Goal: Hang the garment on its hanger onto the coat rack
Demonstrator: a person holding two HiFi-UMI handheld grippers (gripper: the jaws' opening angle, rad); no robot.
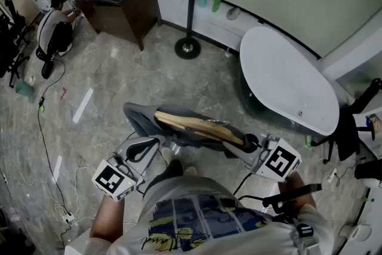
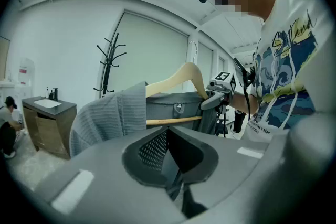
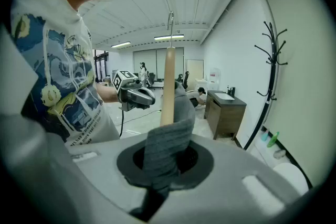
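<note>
Both jaws closed: right gripper [image 3: 161, 165] pinching ribbed grey garment [image 1: 142, 119], wooden hanger [image 1: 197, 125]; left gripper [image 2: 169, 162] empty.

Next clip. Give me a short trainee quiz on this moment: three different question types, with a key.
1. True or false: the garment already hangs on the coat rack.
2. The right gripper has its jaws shut on: A) a towel, B) the garment, C) nothing.
3. What is the hanger made of?
Key: 1 false; 2 B; 3 wood.
</note>
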